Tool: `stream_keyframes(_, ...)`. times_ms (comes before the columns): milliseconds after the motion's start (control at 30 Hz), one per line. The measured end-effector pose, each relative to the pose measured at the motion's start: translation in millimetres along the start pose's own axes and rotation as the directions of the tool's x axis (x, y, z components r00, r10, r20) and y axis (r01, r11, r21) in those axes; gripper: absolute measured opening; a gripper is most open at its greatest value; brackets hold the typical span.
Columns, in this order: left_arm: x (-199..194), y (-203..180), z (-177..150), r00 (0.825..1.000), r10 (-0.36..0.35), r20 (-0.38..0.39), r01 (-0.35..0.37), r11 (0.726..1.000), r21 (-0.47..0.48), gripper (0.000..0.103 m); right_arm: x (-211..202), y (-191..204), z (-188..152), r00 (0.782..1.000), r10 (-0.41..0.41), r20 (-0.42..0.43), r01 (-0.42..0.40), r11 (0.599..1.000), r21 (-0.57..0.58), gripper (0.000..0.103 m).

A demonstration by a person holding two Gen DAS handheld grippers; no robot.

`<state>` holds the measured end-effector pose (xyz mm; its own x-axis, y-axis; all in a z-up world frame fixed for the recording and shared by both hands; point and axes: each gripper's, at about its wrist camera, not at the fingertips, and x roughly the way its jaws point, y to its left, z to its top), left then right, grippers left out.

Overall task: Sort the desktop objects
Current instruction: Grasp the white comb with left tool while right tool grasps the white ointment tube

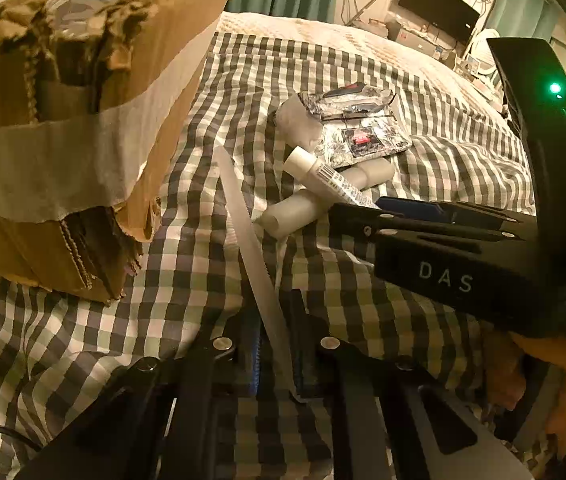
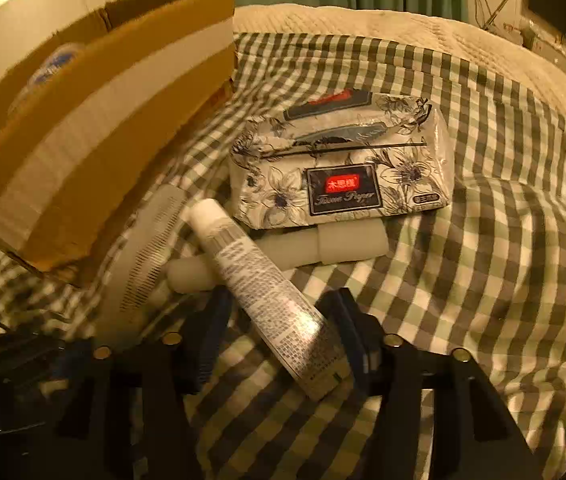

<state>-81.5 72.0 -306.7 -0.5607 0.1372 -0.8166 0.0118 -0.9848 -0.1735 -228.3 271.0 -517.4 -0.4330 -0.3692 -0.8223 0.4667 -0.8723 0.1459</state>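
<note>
My left gripper is shut on the near end of a long translucent white comb, which slants up toward the cardboard box. In the right wrist view the comb lies beside the box. My right gripper straddles a white printed tube lying diagonally on the cloth. The tube is between its jaws, with a thin dark gap on the left side. From the left wrist view the right gripper reaches in over the tube.
A flowered tissue pack lies behind the tube, on white foam rolls. A checked cloth covers the bed. The torn, taped box holds a clear round lid. A hand holds the right gripper. A monitor stands far back.
</note>
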Motion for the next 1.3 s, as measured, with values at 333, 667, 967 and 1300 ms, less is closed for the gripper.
stream_keyframes(333, -15, -3, 1, 0.999, -0.021, 0.030, 0.020, 0.999, 0.035, 0.003, -21, 0, -4, 0.998, 0.043, 0.045, -0.046, 0.997, 0.057, 0.023)
stream_keyframes(667, -48, -21, 1, 0.987, -0.044, 0.151, 0.022, 0.989, 0.145, 0.003, -60, -22, -4, 0.964, 0.160, 0.214, -0.210, 0.949, 0.237, 0.016)
stream_keyframes(967, -69, -29, 13, 0.969, -0.054, 0.243, 0.008, 0.982, 0.187, 0.003, -82, -42, -5, 0.926, 0.189, 0.327, -0.301, 0.891, 0.339, 0.015)
stream_keyframes(1300, -100, -31, 37, 0.924, -0.055, 0.380, -0.028, 0.977, 0.209, 0.003, -136, -12, 4, 0.901, -0.139, 0.412, 0.027, 0.964, 0.266, 0.015)
